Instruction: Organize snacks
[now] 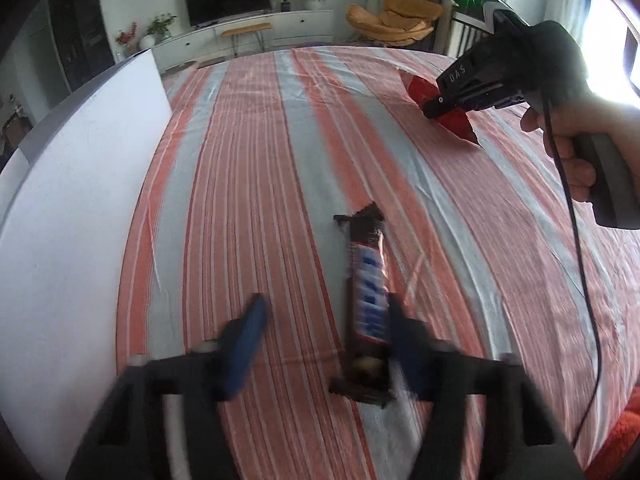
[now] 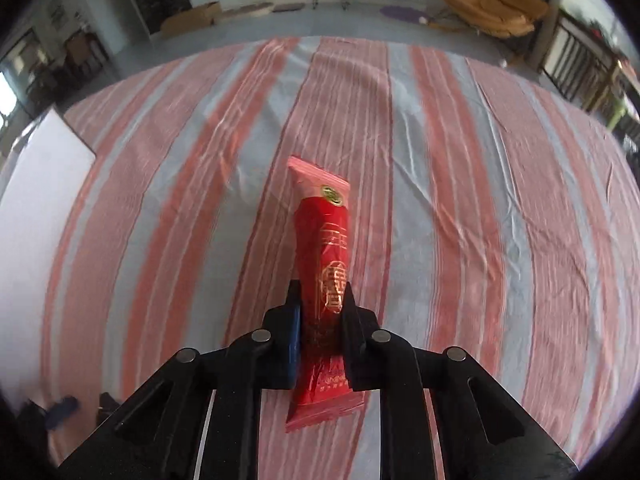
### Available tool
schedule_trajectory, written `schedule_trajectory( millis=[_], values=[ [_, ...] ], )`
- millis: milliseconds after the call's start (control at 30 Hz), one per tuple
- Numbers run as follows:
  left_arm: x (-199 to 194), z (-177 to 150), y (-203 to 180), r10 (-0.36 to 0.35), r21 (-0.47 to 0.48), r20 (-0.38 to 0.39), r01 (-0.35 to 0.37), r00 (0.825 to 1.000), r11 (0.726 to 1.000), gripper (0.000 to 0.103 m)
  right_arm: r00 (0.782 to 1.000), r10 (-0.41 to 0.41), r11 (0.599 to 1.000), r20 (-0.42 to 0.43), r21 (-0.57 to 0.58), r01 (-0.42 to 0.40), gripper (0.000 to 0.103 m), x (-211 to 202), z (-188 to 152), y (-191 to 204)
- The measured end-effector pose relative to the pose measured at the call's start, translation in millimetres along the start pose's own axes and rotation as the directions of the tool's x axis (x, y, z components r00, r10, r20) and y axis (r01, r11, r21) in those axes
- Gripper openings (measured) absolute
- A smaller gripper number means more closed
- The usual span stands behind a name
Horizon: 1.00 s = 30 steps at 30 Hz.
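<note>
A brown chocolate bar (image 1: pixel 368 300) with blue lettering lies lengthwise on the striped cloth (image 1: pixel 248 160). It sits between the fingers of my left gripper (image 1: pixel 326 302), close against the right finger (image 1: pixel 400 332). The blue-padded left finger (image 1: pixel 248 336) stands well clear of the bar, so the jaws are open. My right gripper (image 2: pixel 322 286) is shut on a long red snack packet (image 2: pixel 324 232) with gold print. The packet sticks out past the fingertips, above the cloth (image 2: pixel 460 200). In the left wrist view the right gripper (image 1: pixel 434 108) holds that red packet (image 1: pixel 458 124) at the far right.
A white board or box wall (image 1: pixel 80 220) stands along the left edge of the cloth and shows again (image 2: pixel 40 184) in the right wrist view. A person's hand (image 1: pixel 576 152) grips the right handle, and its cable (image 1: pixel 588 300) hangs over the cloth. Furniture stands beyond the far edge.
</note>
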<state>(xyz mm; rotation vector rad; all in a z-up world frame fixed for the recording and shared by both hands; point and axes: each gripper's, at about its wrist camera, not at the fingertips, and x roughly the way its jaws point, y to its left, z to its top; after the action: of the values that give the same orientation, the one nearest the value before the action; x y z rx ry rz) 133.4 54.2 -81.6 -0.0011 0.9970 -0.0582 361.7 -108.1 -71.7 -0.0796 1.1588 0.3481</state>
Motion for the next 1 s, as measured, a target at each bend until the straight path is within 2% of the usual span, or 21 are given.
schedule_trajectory(
  millis=[33,67,167,267,400,633,733,767,833,900,1000],
  values=[
    [-1,0,0,-0.025,-0.004,-0.013,0.025,1.0,1.0,0.018,0.999,0.028,0.999,0.019,0.041,-0.029,0.016,-9,-7,-5],
    [-3,1,2,-0.031,-0.02,-0.02,0.031,0.999,0.999,0.017,0.998,0.052,0.995,0.037,0.082,-0.055,0.015,-19,-15,-11],
    [-19,0,8,-0.11,-0.084,0.01,0.11,0.994,0.99,0.017,0.981,0.156,0.963,0.114,0.204,-0.177,0.015,-50,-53,-17],
    [-48,-4,9,-0.177,-0.092,0.057,0.181,0.983,0.979,0.017,0.97,0.176,0.951,0.167,0.227,-0.211,0.015,-78,-98,3],
    [-96,-17,8,-0.269,-0.078,0.104,0.278,0.957,0.957,0.017,0.959,0.184,0.932,0.215,0.271,-0.239,0.015,-111,-147,17],
    [-193,-41,31,-0.361,-0.074,0.199,0.382,0.911,0.921,0.017,0.94,0.196,0.928,0.28,0.256,-0.27,0.015,-165,-179,45],
    [-240,-47,56,-0.38,-0.089,0.26,0.414,0.887,0.906,0.017,0.921,0.234,0.928,0.312,0.211,-0.308,0.015,-193,-184,68],
    [-255,-48,69,-0.376,-0.1,0.285,0.418,0.881,0.903,0.017,0.912,0.252,0.929,0.322,0.182,-0.321,0.015,-202,-179,81],
    [-281,-52,95,-0.335,-0.132,0.331,0.394,0.882,0.909,0.017,0.895,0.304,0.925,0.326,0.126,-0.36,0.015,-213,-172,111],
    [-299,-57,128,-0.255,-0.181,0.367,0.338,0.895,0.924,0.017,0.873,0.377,0.907,0.308,0.069,-0.416,0.015,-218,-161,145],
    [-307,-64,178,-0.088,-0.279,0.383,0.205,0.92,0.938,0.017,0.841,0.478,0.87,0.254,-0.005,-0.493,0.015,-213,-145,200]
  ],
)
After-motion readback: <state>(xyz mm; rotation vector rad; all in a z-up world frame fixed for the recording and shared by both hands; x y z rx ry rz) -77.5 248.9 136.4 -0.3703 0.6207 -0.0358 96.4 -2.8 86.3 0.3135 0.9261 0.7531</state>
